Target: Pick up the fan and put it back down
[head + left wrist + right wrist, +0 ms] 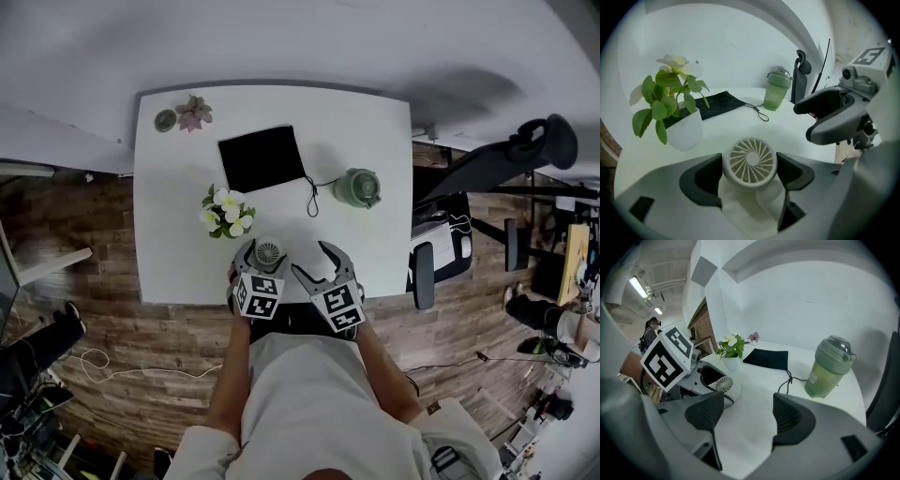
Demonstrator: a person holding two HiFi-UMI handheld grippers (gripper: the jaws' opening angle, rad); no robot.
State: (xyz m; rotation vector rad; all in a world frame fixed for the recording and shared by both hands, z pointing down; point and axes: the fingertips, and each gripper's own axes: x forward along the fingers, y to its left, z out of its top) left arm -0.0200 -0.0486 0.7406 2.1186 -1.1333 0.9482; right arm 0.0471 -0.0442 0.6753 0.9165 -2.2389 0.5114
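Holding item: left gripper (pixel 750 169), jaws about half open, both dark pads set against the sides of the fan (pixel 753 161). The left gripper view shows the pale round grille head-on, with the fan's white body dropping between the jaws.

Fan, location: near edge of the white table (pixel 375 141), seen from above in the head view as a small round grille.

Right gripper (pixel 749 411): just right of the fan, jaws apart, only bare tabletop between them. Its own view shows this gap; the head view shows only the casing and marker cube from above.

Flower pot (pixel 226 214): just beyond the fan and slightly left, white blooms and green leaves. The left gripper view adds its white pot.

Black pouch (pixel 262 157): beyond the fan, lying flat, with a thin cord (pixel 312 192) trailing from its right side.

Green bottle (pixel 828 366): beyond the fan and to the right, upright, lid on. Print on its side shows in the right gripper view only and is too small to read.

Small pink plant (pixel 195 112): far beyond the fan at the left corner, in the head view and, tiny, in the right gripper view.

Black chair (pixel 497 159): right of the fan, off the table, over a wooden floor (pixel 103 244).

Person (pixel 649 336): left of the fan in the background, right gripper view only.
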